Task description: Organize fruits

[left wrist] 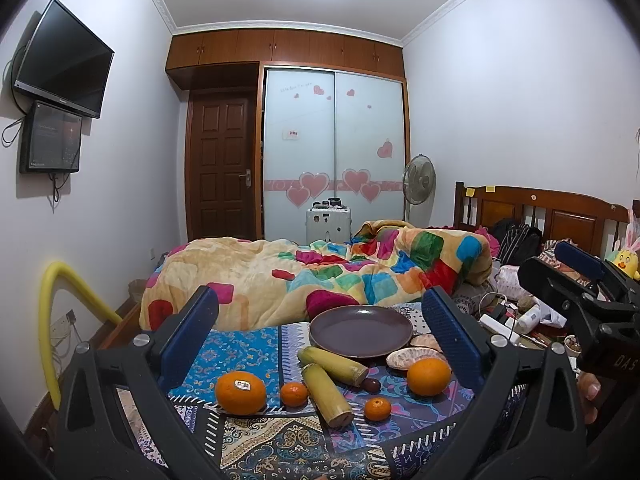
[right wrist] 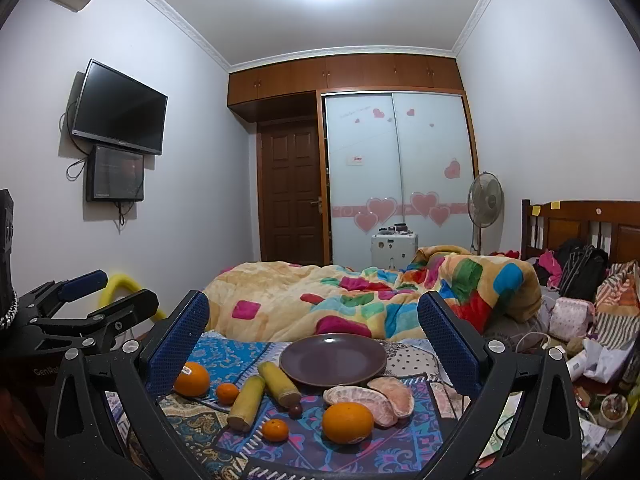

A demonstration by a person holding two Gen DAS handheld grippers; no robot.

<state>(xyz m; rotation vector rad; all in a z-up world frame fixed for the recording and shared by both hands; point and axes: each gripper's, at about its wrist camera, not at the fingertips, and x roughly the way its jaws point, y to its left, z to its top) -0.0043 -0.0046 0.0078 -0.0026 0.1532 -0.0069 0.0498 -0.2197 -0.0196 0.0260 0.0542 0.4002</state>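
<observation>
So the fruit is all out on the patterned cloth (right wrist: pixel 192 412), none on the plate (right wrist: pixel 333 360) yet. The plate sits at the back, w/ nothing in it. Just in front of it lie two yellow-green stalk pieces (right wrist: pixel 262 390), maybe sugarcane, I can't tell for sure. A big orange w/ a sticker (left wrist: pixel 240 393) is on the left. Another big orange (right wrist: pixel 347 423) is on the right, touching the peeled pomelo pieces (right wrist: pixel 372 398). Two small tangerines (left wrist: pixel 294 394) and a tiny dark fruit (left wrist: pixel 371 385) lie between them.

What could go wrong: the oranges are round, so if I pinch off-center they can pop out & roll off the cloth. The pomelo pieces look soft, so a hard squeeze may squash them. The stalks lie crossed near the plate rim, so a bump could push the plate.

My left gripper (left wrist: pixel 324 332) hangs above the near edge of the cloth, fingers spread wide, holding nothing. My right gripper (right wrist: pixel 312 336) is the same, wide and holding nothing, beside the left one. Both point at the plate.
</observation>
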